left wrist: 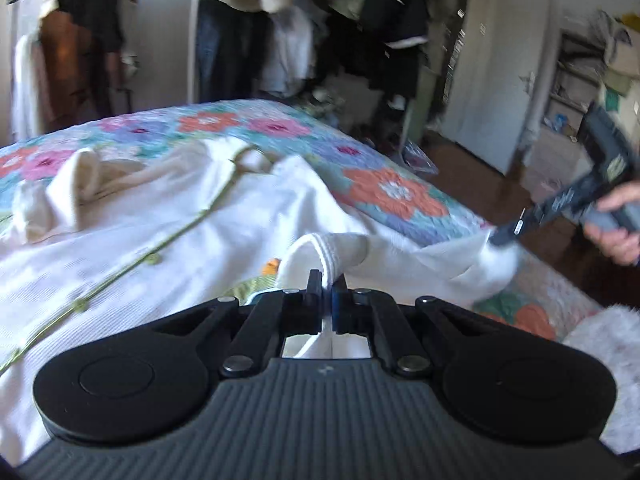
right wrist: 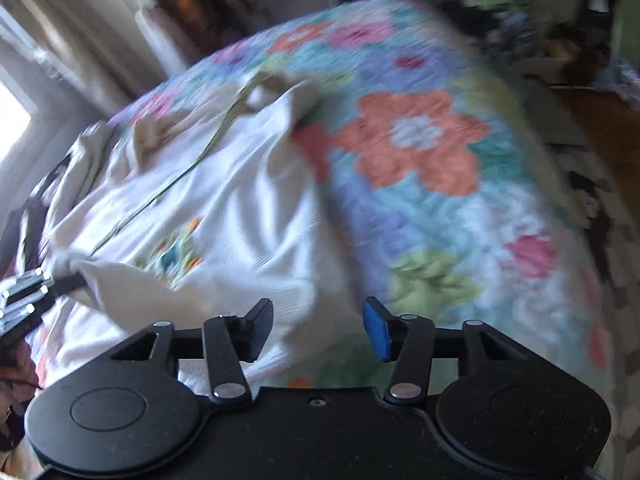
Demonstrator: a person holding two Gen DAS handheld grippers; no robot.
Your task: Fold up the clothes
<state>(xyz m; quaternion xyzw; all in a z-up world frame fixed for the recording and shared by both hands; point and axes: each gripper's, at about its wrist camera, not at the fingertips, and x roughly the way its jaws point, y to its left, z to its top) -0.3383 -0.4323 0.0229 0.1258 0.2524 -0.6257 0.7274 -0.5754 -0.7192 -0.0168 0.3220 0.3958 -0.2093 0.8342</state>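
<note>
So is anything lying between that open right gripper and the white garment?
Nothing visible does. The right gripper hangs open just above the white garment on the bed, with only air between.

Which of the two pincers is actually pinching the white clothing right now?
The left gripper: its jaws are shut on a fold of the white garment. The right gripper stands open with nothing pressed between.

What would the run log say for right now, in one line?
left gripper: shut on white garment | right gripper: open, empty | flowered quilt: underneath
</note>
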